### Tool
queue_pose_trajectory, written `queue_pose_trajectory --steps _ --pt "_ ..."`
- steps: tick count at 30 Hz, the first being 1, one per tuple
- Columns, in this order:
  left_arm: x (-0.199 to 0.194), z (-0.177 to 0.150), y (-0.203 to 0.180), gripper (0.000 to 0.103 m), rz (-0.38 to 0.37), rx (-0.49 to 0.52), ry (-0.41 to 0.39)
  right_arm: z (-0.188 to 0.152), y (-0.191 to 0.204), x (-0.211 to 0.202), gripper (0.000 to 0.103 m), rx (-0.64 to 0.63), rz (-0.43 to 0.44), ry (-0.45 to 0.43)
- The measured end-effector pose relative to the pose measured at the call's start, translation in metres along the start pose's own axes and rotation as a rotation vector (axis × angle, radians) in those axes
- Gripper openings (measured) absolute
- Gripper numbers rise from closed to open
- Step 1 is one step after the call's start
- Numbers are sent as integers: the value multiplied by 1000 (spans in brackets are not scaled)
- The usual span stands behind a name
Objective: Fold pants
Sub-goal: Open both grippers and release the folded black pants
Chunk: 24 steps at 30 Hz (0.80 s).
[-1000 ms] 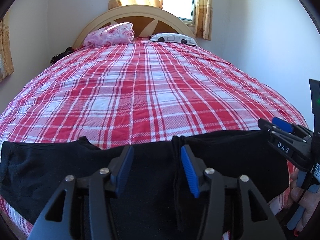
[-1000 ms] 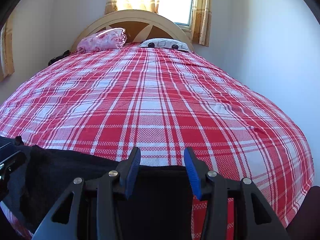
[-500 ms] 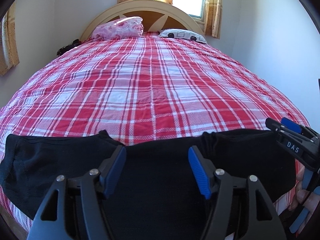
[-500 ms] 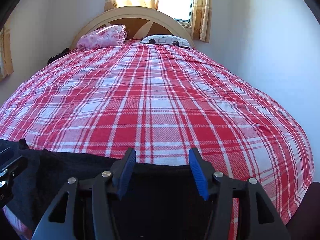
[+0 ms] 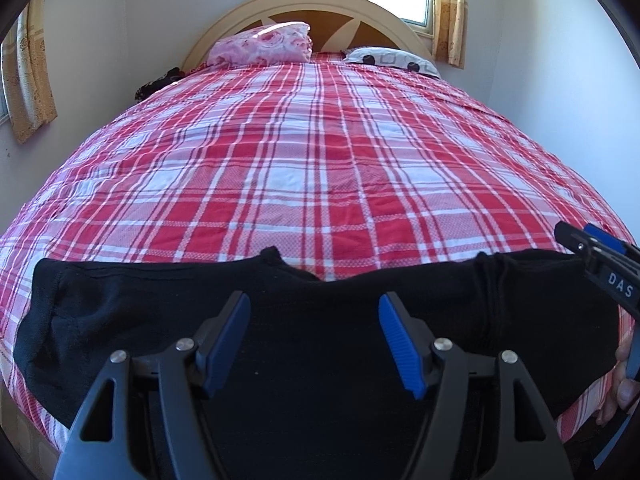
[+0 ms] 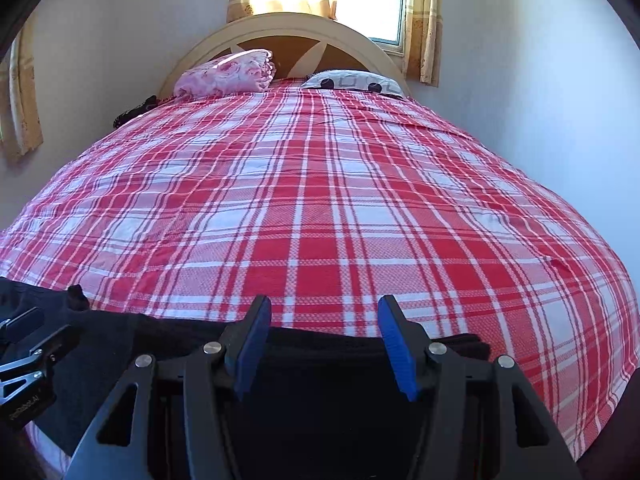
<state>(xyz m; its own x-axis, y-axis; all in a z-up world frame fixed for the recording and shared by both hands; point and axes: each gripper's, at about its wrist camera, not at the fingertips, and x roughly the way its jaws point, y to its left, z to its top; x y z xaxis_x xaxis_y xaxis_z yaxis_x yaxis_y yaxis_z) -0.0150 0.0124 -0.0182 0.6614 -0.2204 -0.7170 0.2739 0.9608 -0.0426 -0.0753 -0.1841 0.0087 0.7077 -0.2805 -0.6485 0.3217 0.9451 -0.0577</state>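
Observation:
Black pants (image 5: 120, 312) lie flat across the near edge of the bed, with a raised fold line (image 5: 486, 280) toward their right end. My left gripper (image 5: 314, 304) hangs just above the middle of the pants, open, with nothing between its blue pads. In the right wrist view my right gripper (image 6: 324, 306) is open over the right end of the pants (image 6: 120, 340), its pads level with their far hem. The right gripper (image 5: 592, 248) also shows at the right edge of the left wrist view, and the left gripper (image 6: 24, 340) at the lower left of the right wrist view.
A red and white plaid cover (image 5: 320, 160) stretches to a cream headboard (image 5: 312, 0). There sit a pink pillow (image 5: 264, 42) and a white dotted pillow (image 5: 392, 60). A dark item (image 5: 156, 82) lies at the far left edge. A wall runs close along the right side.
Both grippers' jaws have widened. The left gripper has slid leftward along the pants, away from the fold line, and the right gripper now sits farther toward the edge of its view.

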Motion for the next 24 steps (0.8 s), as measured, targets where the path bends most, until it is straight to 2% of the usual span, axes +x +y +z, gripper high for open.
queue_pose_trajectory --steps 9,24 --pt "4 -3 11 70 48 5 15 -3 23 -6 57 7 69 -1" --pt "8 -4 16 70 98 24 22 -7 35 -8 57 2 85 6"
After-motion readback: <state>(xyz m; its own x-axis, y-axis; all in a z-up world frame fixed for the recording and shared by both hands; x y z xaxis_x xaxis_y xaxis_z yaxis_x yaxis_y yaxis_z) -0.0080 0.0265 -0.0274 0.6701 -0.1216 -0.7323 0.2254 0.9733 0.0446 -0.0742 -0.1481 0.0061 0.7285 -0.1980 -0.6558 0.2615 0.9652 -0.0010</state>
